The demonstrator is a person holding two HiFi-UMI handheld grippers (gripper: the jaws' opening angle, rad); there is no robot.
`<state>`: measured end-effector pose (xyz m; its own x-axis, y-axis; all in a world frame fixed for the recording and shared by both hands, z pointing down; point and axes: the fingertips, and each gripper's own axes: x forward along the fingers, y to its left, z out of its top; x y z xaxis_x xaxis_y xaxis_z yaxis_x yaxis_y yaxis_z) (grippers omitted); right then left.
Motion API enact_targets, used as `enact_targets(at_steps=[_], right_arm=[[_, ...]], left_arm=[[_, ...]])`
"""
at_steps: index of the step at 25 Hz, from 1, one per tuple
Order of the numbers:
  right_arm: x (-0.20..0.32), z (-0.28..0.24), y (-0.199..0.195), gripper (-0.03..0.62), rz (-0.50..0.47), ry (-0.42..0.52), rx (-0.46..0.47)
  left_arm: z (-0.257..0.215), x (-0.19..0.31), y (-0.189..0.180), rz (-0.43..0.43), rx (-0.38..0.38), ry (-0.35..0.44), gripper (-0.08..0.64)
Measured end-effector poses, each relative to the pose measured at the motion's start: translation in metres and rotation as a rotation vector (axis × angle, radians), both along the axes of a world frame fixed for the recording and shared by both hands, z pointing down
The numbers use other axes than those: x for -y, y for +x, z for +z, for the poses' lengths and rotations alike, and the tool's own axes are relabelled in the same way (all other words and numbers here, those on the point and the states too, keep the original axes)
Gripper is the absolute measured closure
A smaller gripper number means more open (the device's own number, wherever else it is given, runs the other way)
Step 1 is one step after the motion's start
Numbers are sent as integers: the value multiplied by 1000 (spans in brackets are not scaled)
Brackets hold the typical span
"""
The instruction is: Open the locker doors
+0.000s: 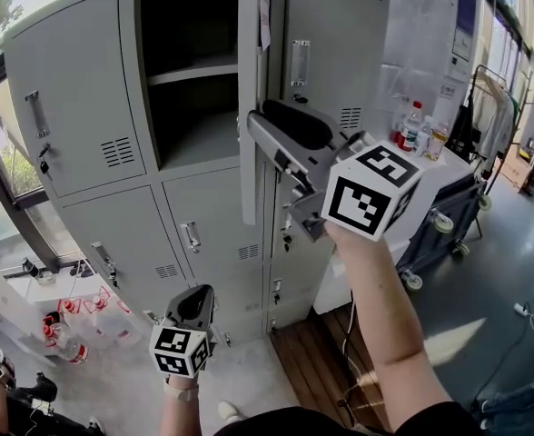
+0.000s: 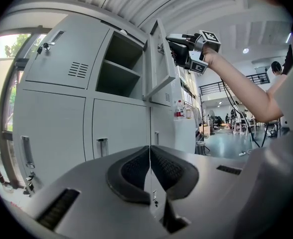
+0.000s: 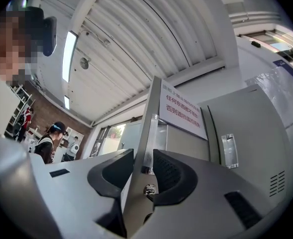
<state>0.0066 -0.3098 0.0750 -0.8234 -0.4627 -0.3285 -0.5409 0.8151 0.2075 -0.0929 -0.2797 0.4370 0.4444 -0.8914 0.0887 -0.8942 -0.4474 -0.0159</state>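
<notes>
My left gripper hangs low and closest to me, in front of the bottom row of the locker. Its jaws are pressed together with nothing between them, and it points level at the closed lower doors.

Higher up and further out, my right gripper tilts slightly upward. Its jaws are clamped on the free edge of the open door, and in the right gripper view the metal sheet fills the gap between the pads. A small round lock sits just at the jaw roots.

That door belongs to the upper middle compartment. Its long axis runs upright. It is hinged on the compartment's right side and stands swung out, roughly square to the locker front, so its free edge points toward me. A white notice with red print is stuck on its face.

Behind it the compartment is dark, with one shelf across it. The upper left door, the upper right door and the lower middle door are closed.

Beyond the locker's right side, bottles stand on a white counter.
</notes>
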Motion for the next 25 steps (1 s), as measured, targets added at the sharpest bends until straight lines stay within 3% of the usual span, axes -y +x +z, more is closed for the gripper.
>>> enact_targets(at_steps=[9, 16, 25], right_arm=[[-1, -1, 47, 446, -37, -8, 48], [4, -9, 81, 445, -91, -6, 117], [68, -5, 139, 443, -58, -55, 191]], left_arm=[[1, 9, 50, 50, 22, -6, 540], [-8, 22, 65, 32, 48, 6, 540], [-21, 23, 86, -20, 89, 3, 540]])
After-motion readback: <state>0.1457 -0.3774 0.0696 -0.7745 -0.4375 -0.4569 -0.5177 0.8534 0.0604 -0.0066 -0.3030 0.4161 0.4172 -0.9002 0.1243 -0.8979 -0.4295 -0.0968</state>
